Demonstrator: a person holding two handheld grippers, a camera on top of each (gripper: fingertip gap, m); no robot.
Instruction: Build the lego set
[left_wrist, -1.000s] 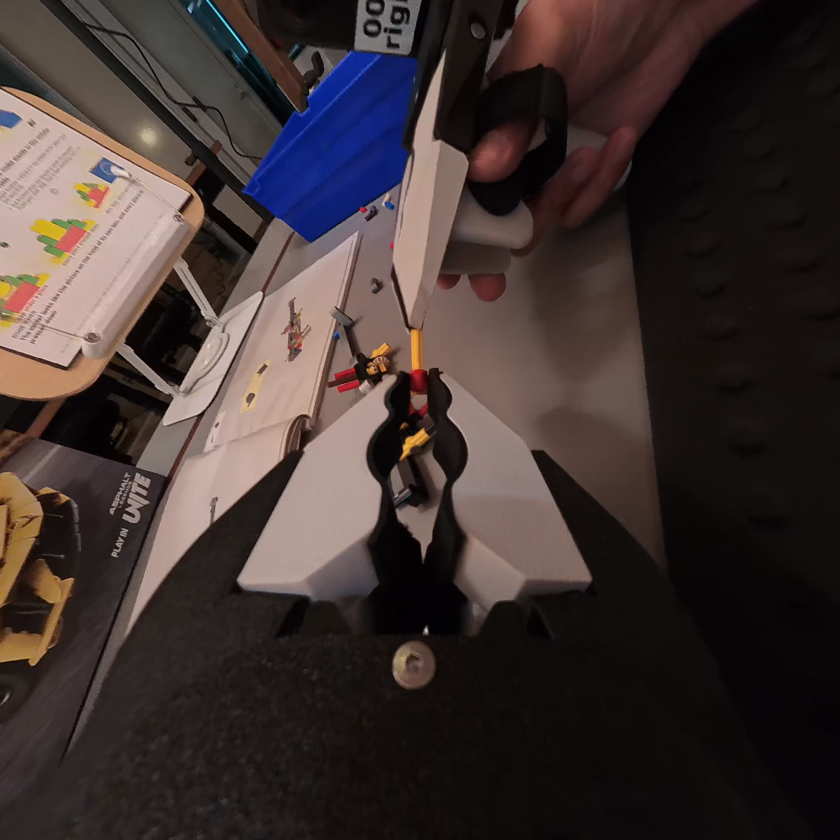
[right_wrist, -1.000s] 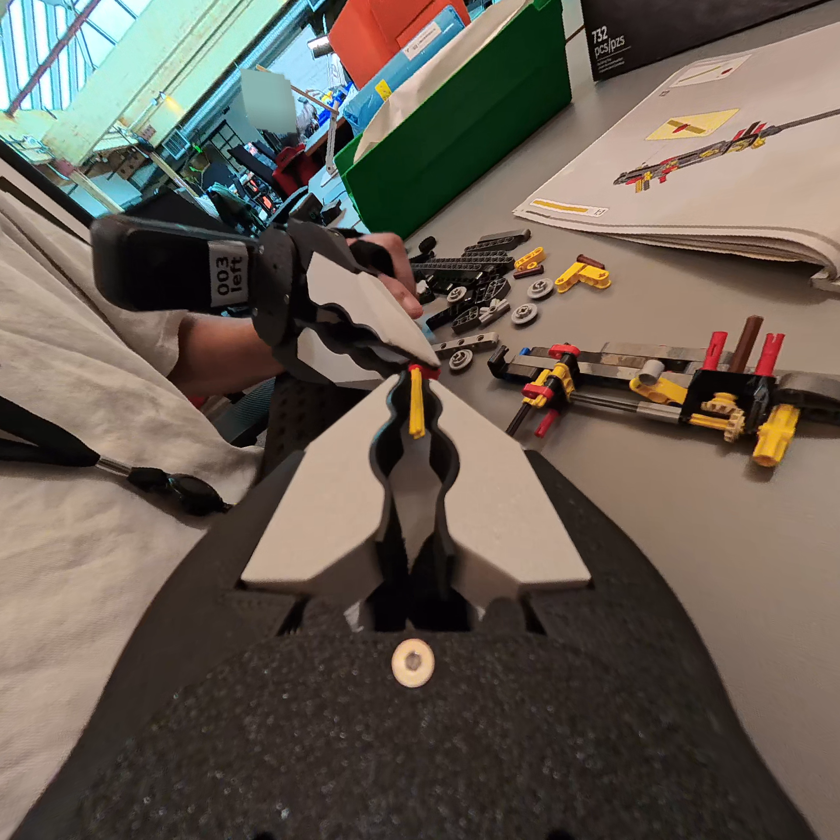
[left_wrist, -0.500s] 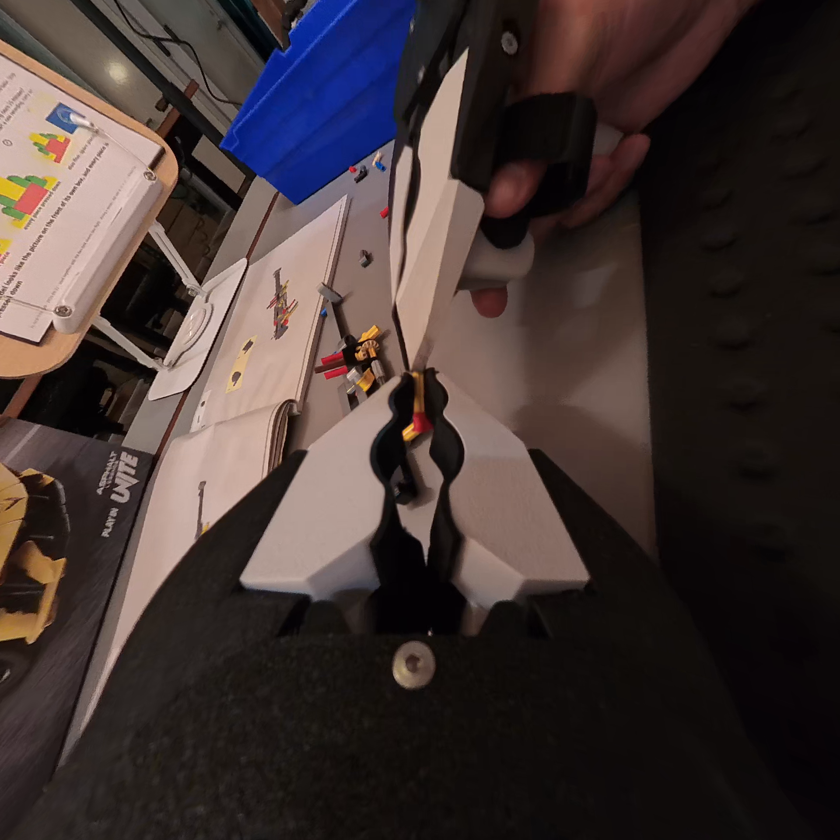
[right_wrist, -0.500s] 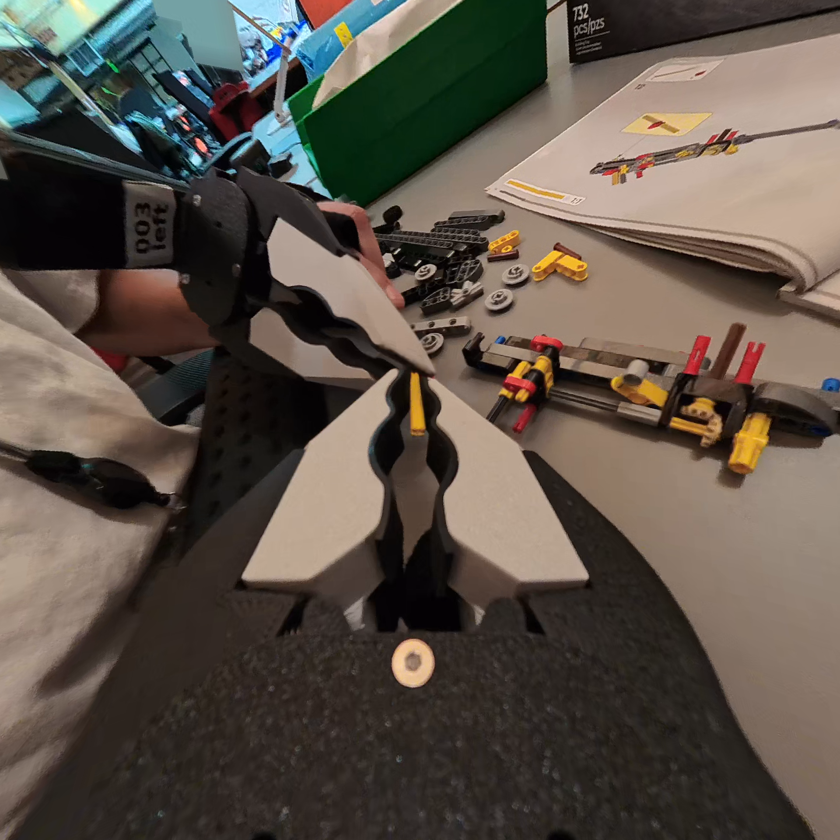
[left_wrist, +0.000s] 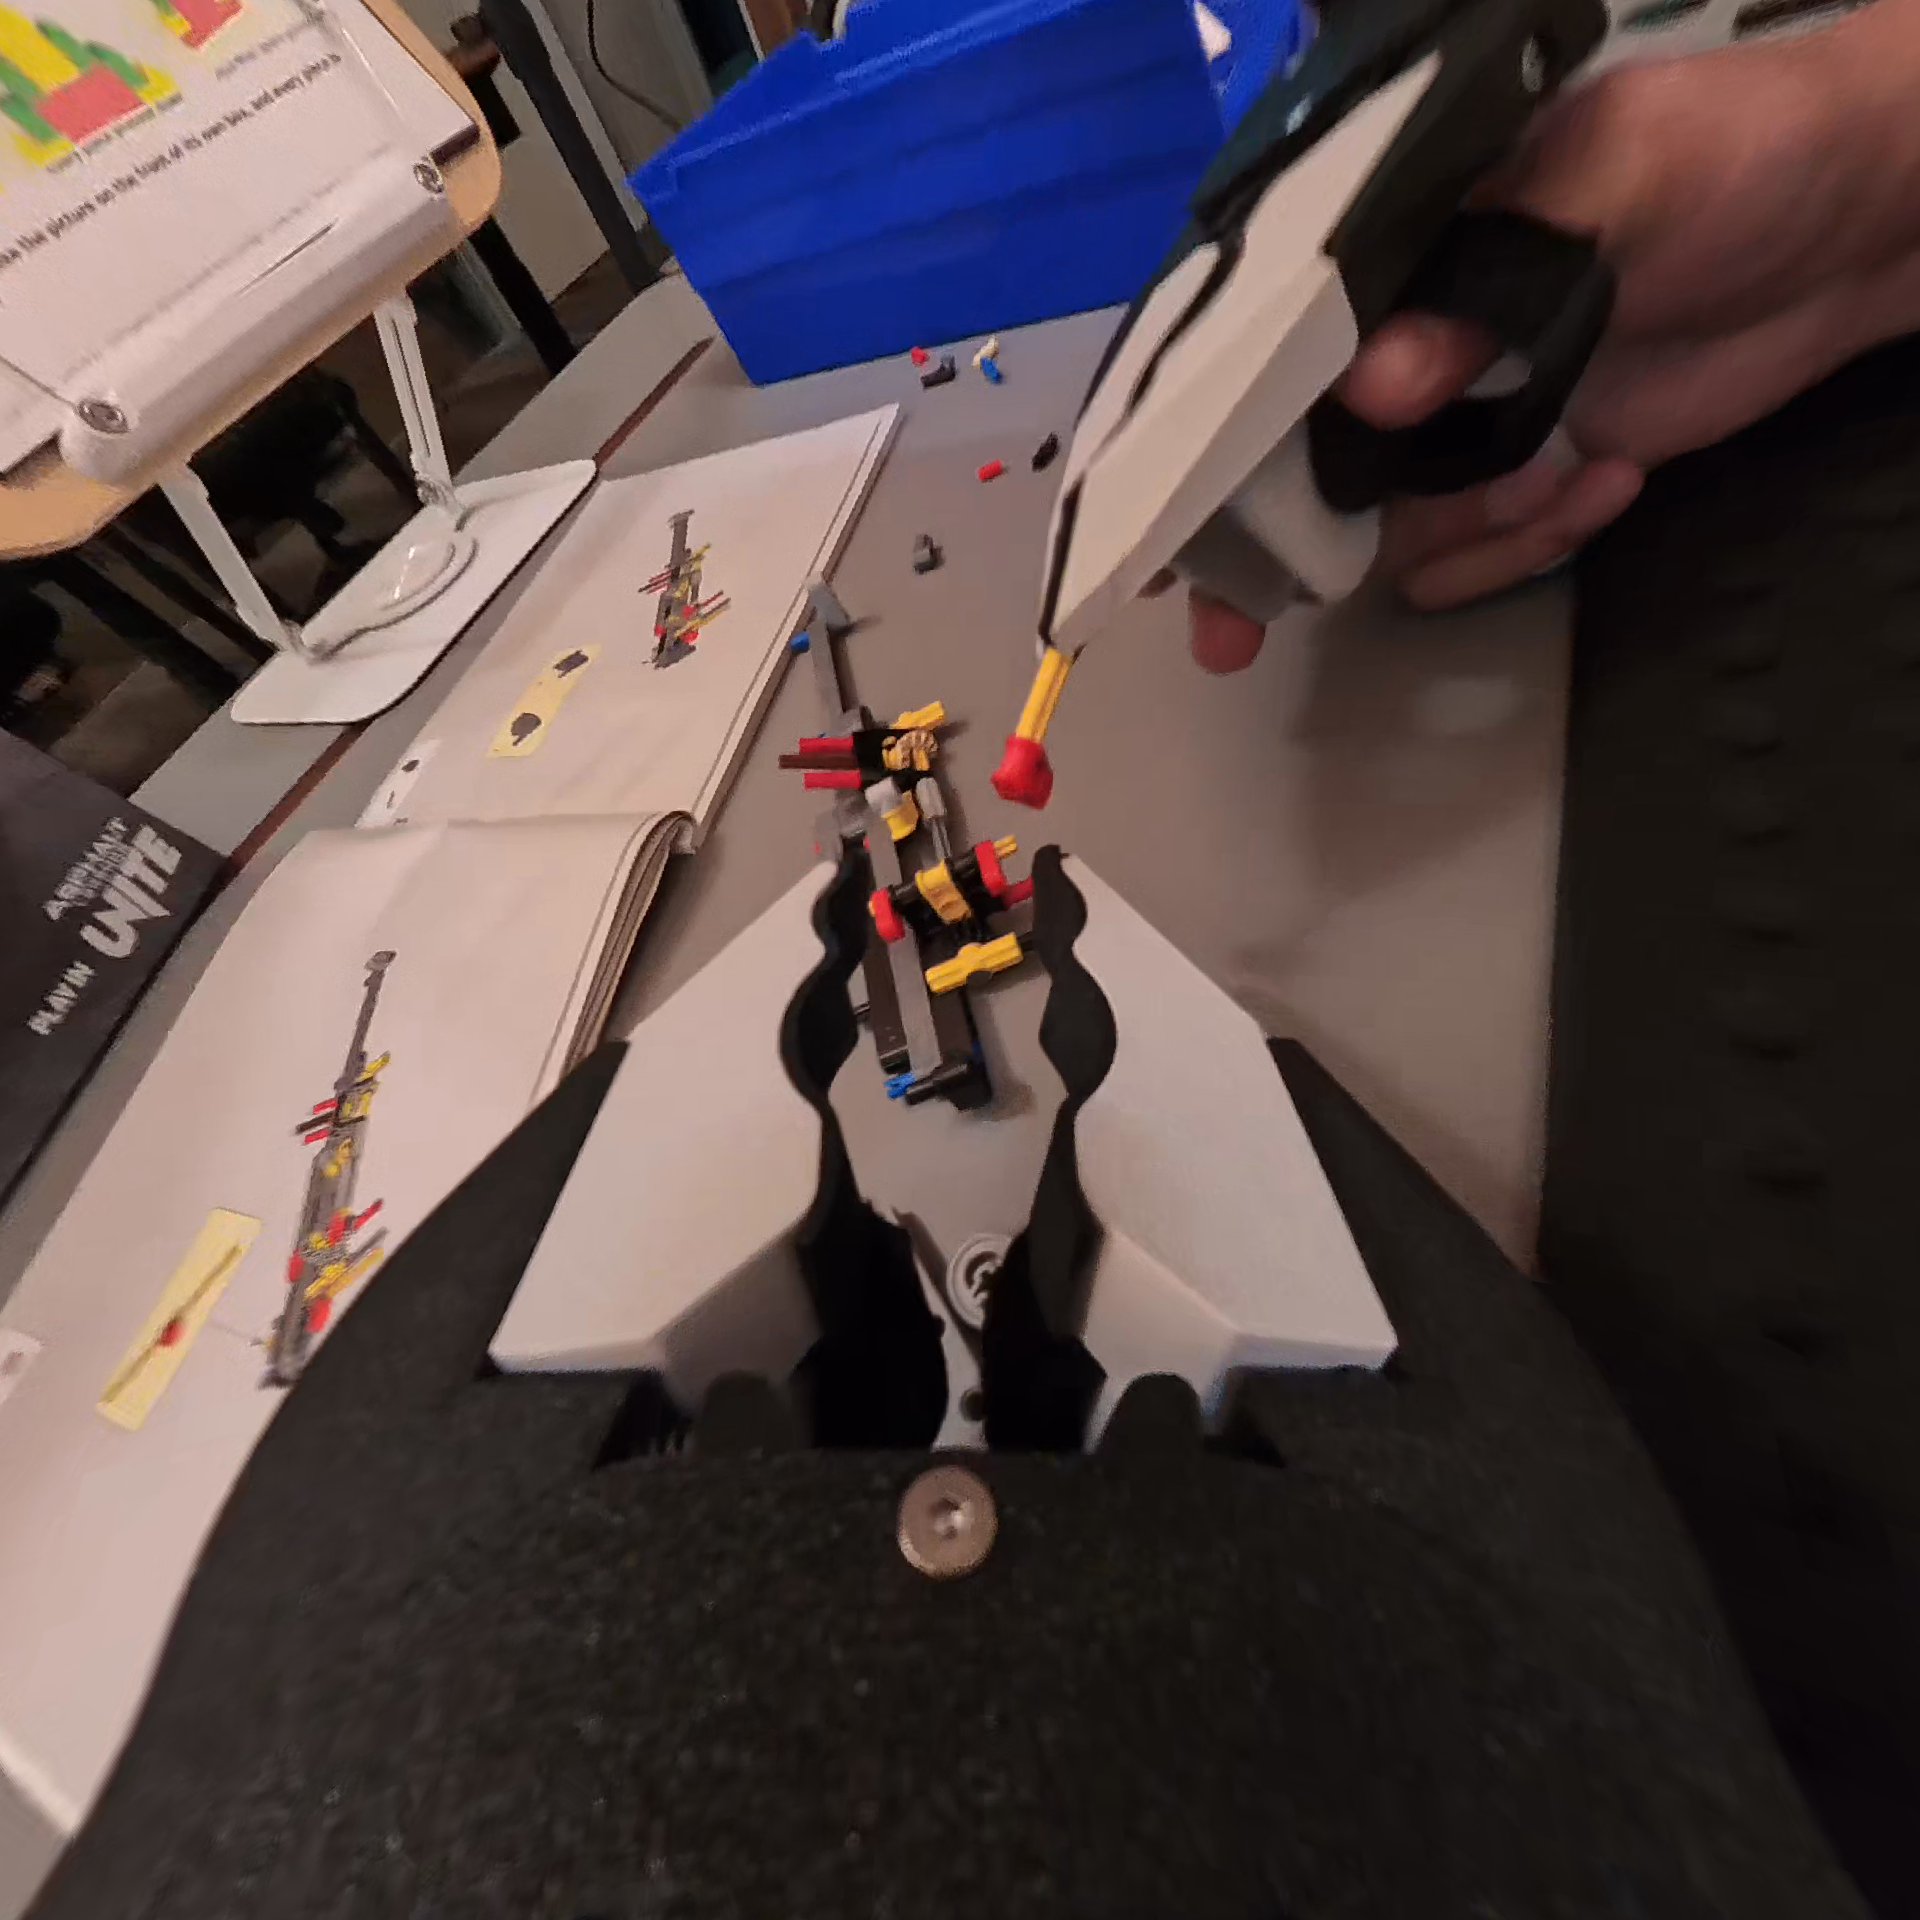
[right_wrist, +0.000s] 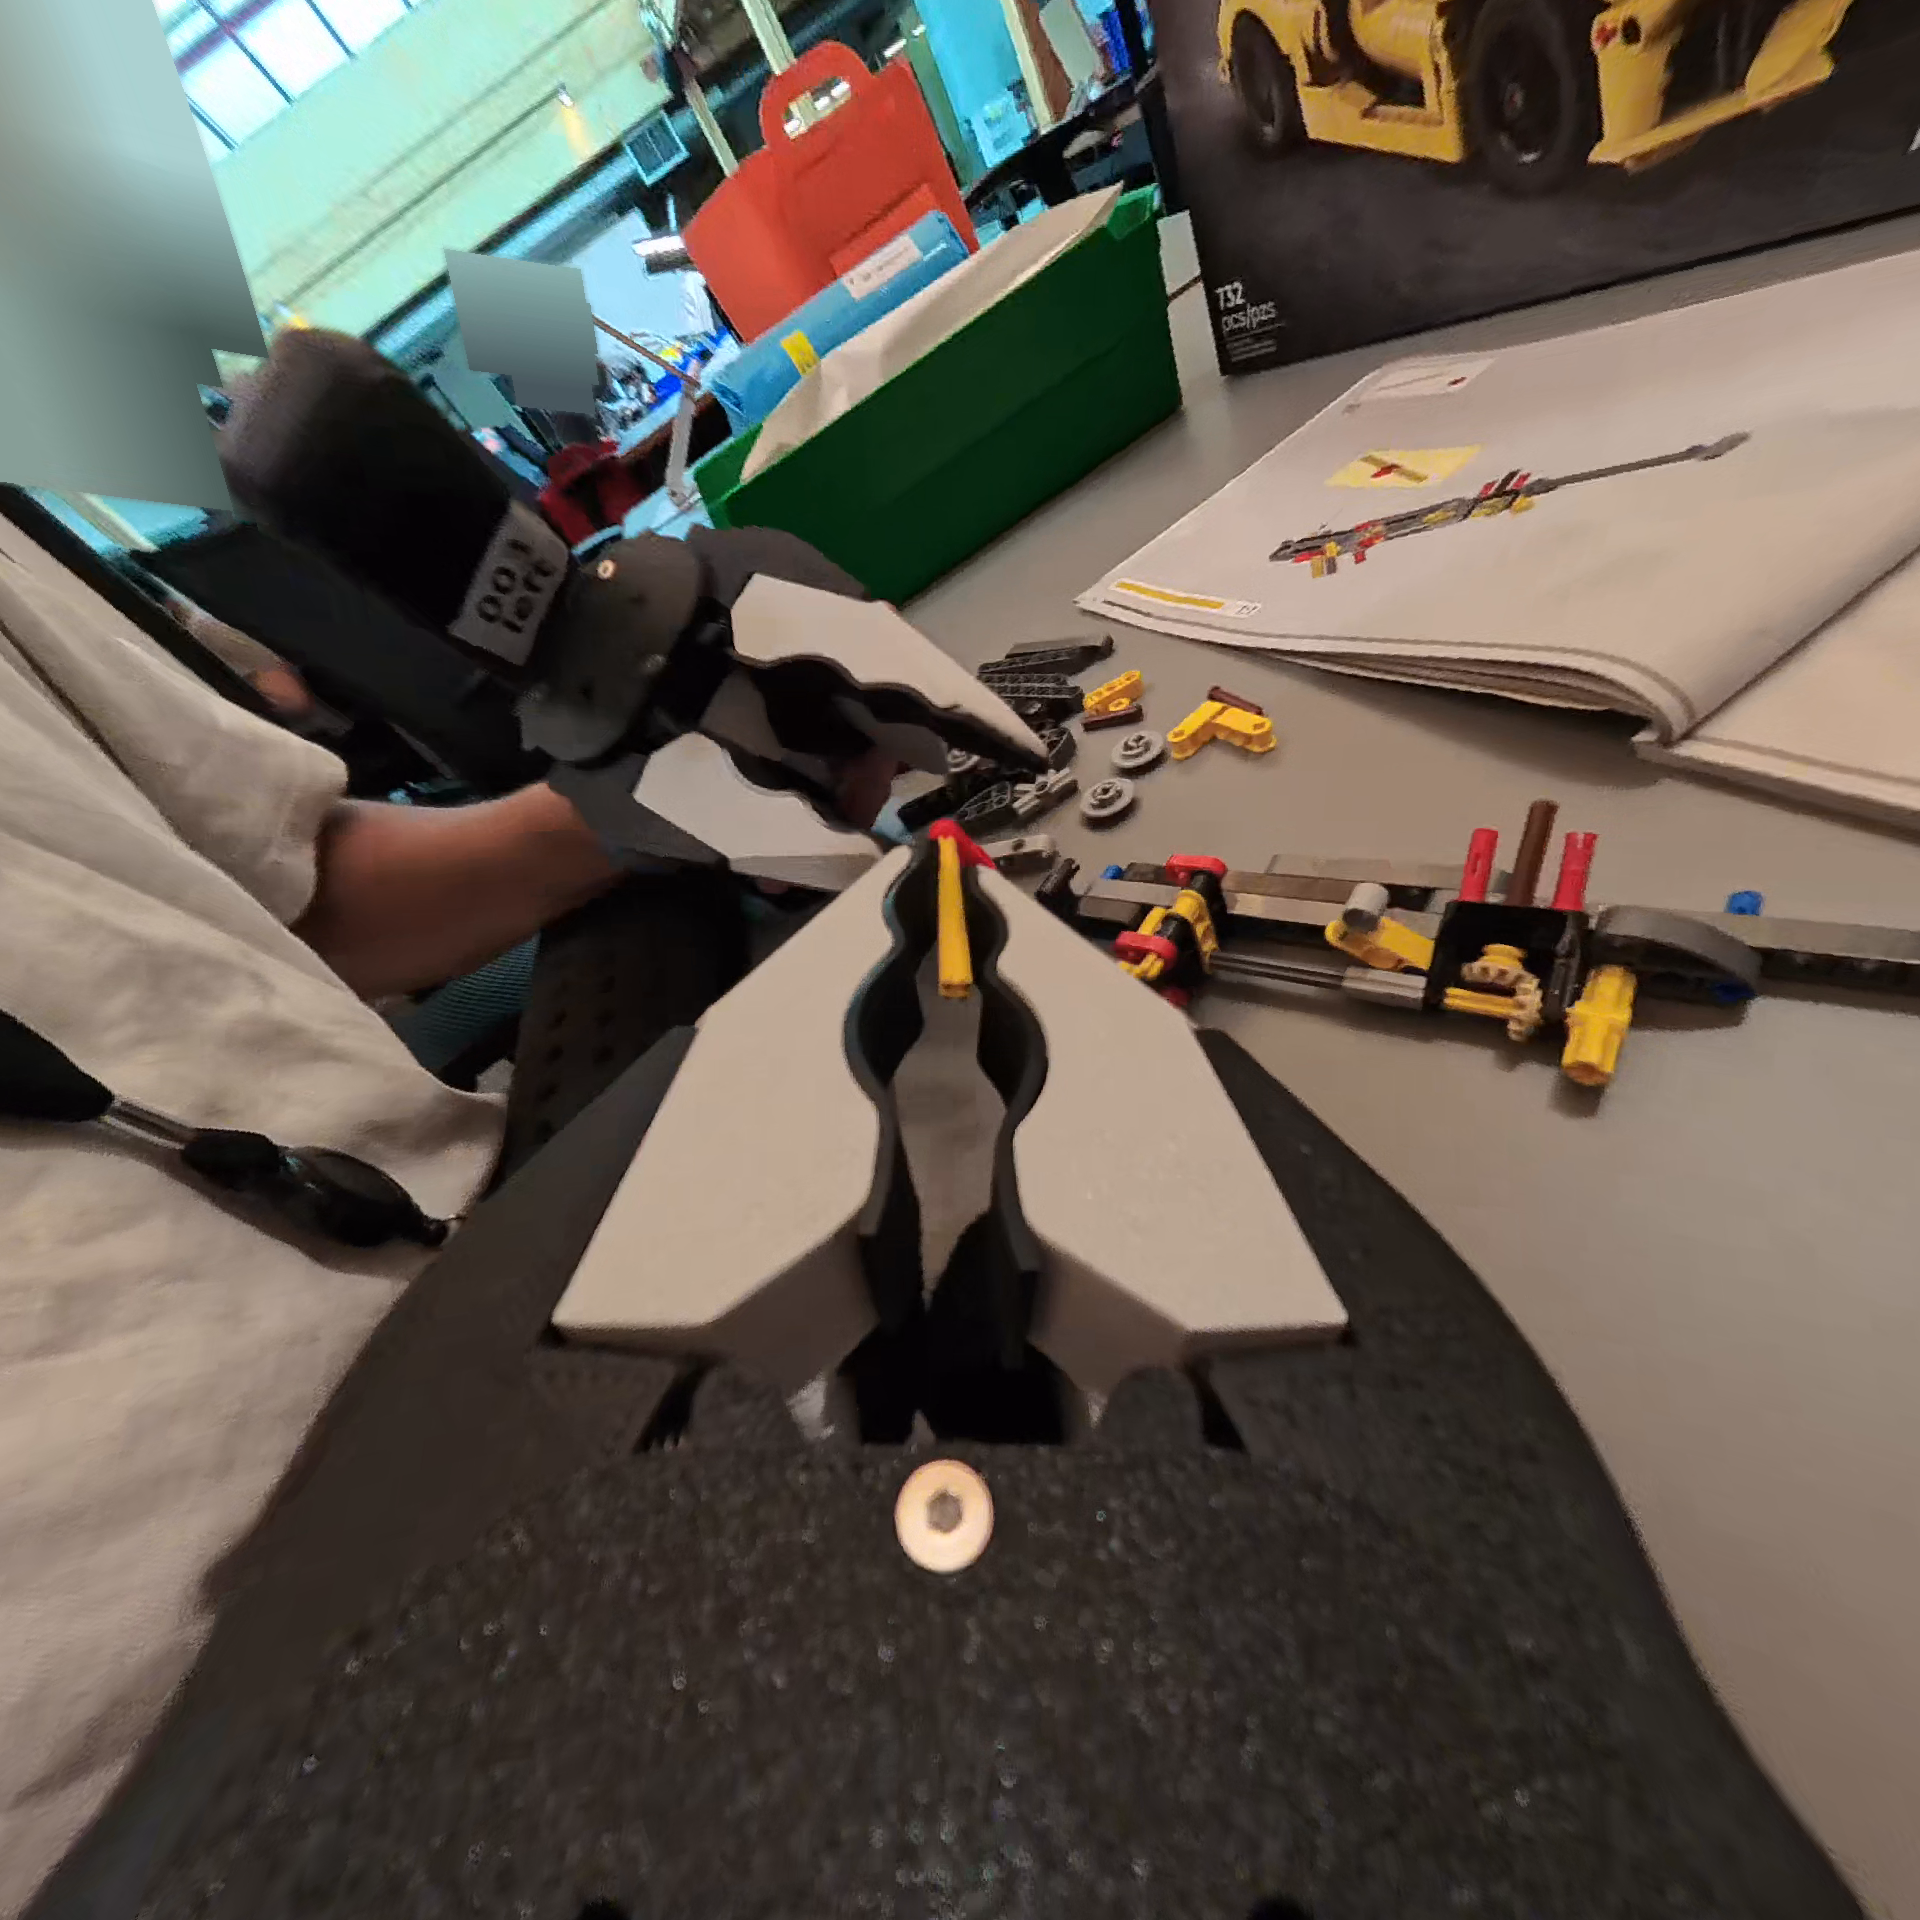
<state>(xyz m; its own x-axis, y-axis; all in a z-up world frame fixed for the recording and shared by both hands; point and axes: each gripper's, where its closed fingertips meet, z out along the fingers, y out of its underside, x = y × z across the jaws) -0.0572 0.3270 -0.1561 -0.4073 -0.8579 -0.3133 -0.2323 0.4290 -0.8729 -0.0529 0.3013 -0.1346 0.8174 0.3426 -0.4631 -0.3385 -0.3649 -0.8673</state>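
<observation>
Right gripper (right_wrist: 940, 862) has its fingers pinched on a yellow rod (right_wrist: 951, 920), which runs back between them, with a red cap (left_wrist: 1020, 774) on the far tip. From the left wrist view that rod pokes out of the gripper near centre frame, cap pointing down toward the table (left_wrist: 1299, 831), clear of the surface. Holding it by the plain end leaves the capped end free to go into something, I'd say.

Left gripper (left_wrist: 940, 883) now: fingers spread wide, nothing between them, and through the gap you see the half-built model (left_wrist: 914, 935) lying flat on the table, running up the middle of the frame. In the right wrist view it stretches along the right-centre, red pegs standing up from it.

The open booklet (left_wrist: 582, 727) sits left of the model, presumably for checking the step. Loose parts (right_wrist: 1091, 727) lie in a heap just above centre in the right wrist view, green bin (right_wrist: 966, 436) behind.

The rod isn't yet on the model.
</observation>
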